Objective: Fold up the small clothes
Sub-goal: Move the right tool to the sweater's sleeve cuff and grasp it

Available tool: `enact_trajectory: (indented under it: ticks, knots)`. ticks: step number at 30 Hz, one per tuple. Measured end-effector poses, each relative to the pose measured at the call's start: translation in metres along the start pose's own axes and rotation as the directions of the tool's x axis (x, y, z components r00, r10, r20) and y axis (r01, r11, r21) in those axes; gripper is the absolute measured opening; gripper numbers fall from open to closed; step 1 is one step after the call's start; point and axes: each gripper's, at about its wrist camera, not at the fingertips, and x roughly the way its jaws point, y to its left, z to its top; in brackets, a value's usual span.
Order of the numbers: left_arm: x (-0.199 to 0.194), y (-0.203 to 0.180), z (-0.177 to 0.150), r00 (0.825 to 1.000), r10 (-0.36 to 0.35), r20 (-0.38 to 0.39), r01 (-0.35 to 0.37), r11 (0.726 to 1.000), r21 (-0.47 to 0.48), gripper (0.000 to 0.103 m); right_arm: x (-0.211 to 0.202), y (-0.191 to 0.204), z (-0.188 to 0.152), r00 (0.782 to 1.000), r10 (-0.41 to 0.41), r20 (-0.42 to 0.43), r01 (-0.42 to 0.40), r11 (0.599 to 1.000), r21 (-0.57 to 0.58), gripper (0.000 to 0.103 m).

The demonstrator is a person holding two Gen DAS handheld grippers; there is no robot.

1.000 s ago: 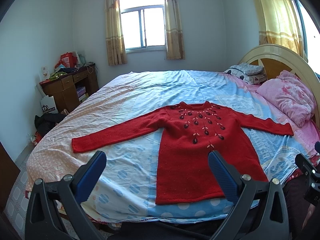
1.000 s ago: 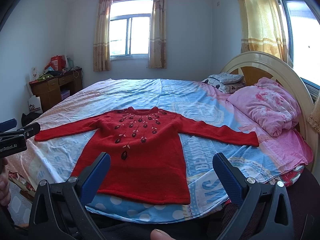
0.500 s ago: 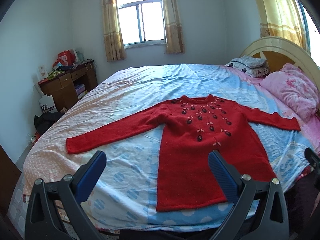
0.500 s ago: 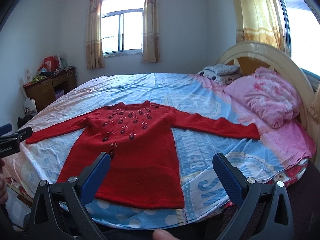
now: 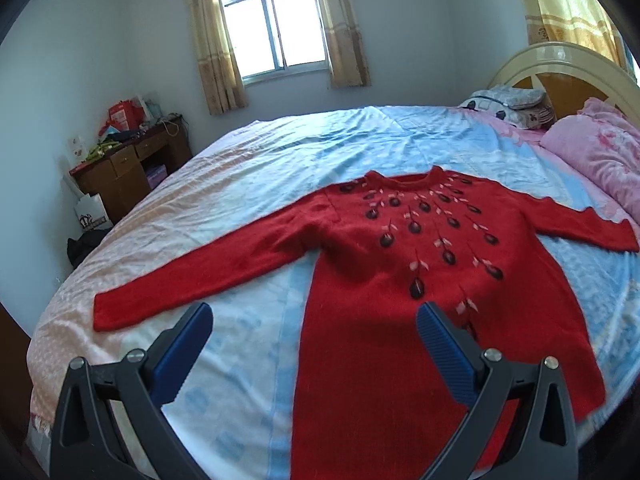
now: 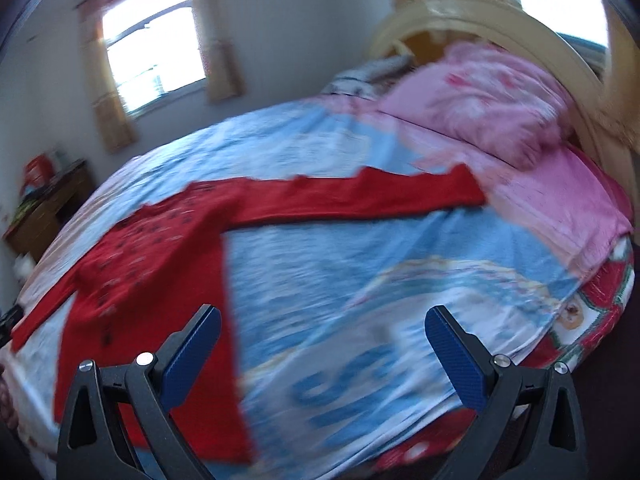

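Red knitted sweater with dark embroidered flowers (image 5: 404, 280) lies flat, face up, sleeves spread, on the blue-and-pink sheeted bed (image 5: 280, 152). I judge it soft, limp and light; a cuff or hem corner is the place to pinch. My left claw (image 5: 314, 342) hovers spread above its hem; my right claw (image 6: 322, 344), also spread, hangs beside its right edge, the far cuff (image 6: 460, 188) well ahead.

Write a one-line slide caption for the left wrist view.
Open left claw above a red sweater spread flat, sleeves out, on the blue-and-pink bedsheet.
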Motion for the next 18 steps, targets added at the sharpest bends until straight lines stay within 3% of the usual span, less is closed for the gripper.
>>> enact_trajectory:
  ticks: [4,6,8,11,18]
  knots:
    - [0.034,-0.009,0.011,0.999,0.045,-0.009,-0.045,0.999,0.01,0.103,0.035,-0.056,0.027,0.999,-0.03,-0.04,0.036,0.987,0.157,0.1]
    - [0.051,-0.011,0.017,0.998,0.06,-0.029,-0.06,0.998,0.009,0.103,0.053,-0.082,0.04,0.998,-0.034,-0.055,0.046,0.973,0.225,0.093]
    - [0.063,-0.013,0.02,0.996,0.083,-0.034,-0.083,0.996,0.021,0.103,0.068,-0.102,0.052,0.996,-0.06,-0.067,0.076,0.962,0.264,0.085]
    - [0.081,-0.015,0.026,0.992,0.121,-0.032,-0.12,0.992,0.04,0.103,0.085,-0.125,0.068,0.991,-0.101,-0.084,0.121,0.947,0.299,0.083]
    - [0.122,-0.014,0.033,0.979,0.198,-0.051,-0.195,0.979,0.058,0.103,0.131,-0.163,0.101,0.989,-0.085,-0.119,0.125,0.914,0.386,0.074]
